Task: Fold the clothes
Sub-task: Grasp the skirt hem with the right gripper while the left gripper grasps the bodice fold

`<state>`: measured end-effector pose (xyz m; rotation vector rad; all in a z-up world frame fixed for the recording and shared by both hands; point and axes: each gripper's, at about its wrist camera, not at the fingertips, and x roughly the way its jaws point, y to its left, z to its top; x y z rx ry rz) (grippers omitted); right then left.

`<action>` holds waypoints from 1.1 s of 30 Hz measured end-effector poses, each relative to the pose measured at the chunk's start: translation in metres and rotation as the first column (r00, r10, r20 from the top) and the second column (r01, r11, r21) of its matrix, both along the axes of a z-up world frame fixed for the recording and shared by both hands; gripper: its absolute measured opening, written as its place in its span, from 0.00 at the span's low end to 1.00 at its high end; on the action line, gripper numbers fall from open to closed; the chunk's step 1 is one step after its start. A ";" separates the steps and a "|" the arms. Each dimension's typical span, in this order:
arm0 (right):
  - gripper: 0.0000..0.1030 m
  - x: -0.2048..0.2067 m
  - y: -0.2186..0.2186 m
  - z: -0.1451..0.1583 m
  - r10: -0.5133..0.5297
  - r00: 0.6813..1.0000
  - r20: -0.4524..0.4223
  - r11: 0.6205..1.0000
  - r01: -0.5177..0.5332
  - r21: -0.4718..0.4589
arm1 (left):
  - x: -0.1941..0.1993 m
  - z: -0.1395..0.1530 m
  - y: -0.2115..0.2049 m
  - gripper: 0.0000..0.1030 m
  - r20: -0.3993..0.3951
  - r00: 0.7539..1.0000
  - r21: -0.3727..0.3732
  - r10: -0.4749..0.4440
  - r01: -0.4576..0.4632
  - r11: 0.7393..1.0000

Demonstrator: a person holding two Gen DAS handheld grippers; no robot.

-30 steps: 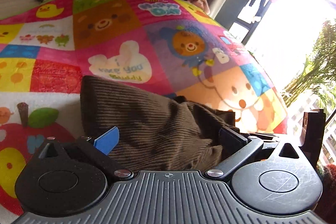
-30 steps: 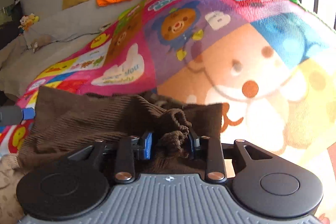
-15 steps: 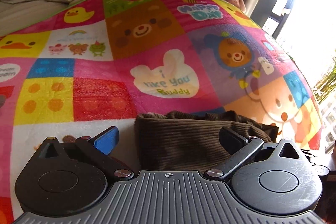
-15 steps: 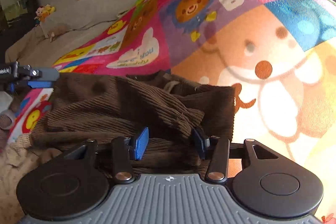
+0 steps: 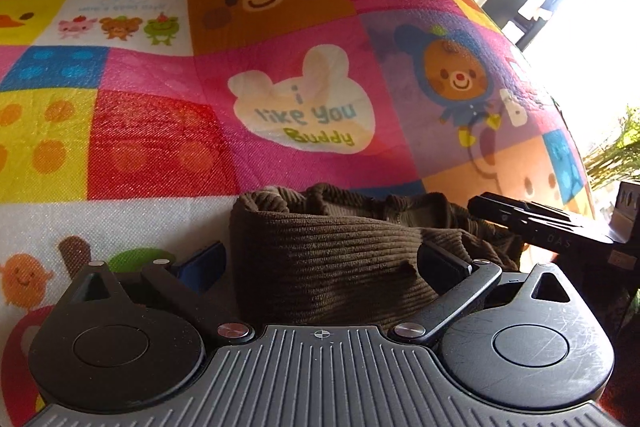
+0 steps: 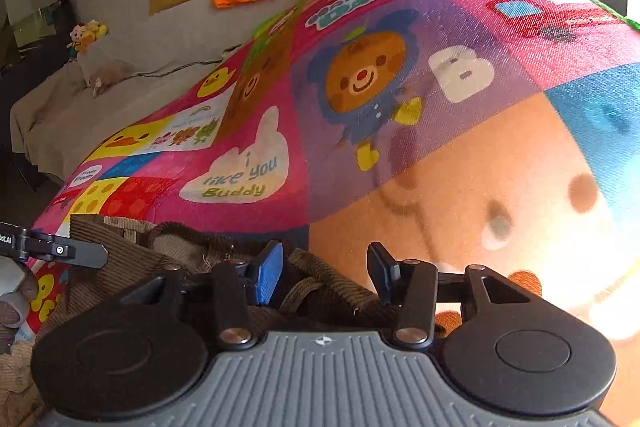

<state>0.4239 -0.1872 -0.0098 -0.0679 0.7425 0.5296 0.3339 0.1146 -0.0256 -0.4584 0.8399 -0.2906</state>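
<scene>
Left wrist view: the left gripper has its fingers spread wide either side of a folded brown garment lying on the patchwork mat. Right wrist view: the right gripper is parted too, over the garment's bunched edge; whether a finger touches the cloth is unclear.

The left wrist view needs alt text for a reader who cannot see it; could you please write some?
An open left gripper straddles a folded brown corduroy garment lying on a colourful cartoon play mat. The right gripper reaches in from the right.
</scene>
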 end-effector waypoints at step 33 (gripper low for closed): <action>0.19 -0.332 -0.094 0.009 0.222 0.975 0.027 0.975 -0.222 -0.030 | -0.296 0.052 0.024 0.85 0.209 0.974 0.041 -0.087 0.080 0.996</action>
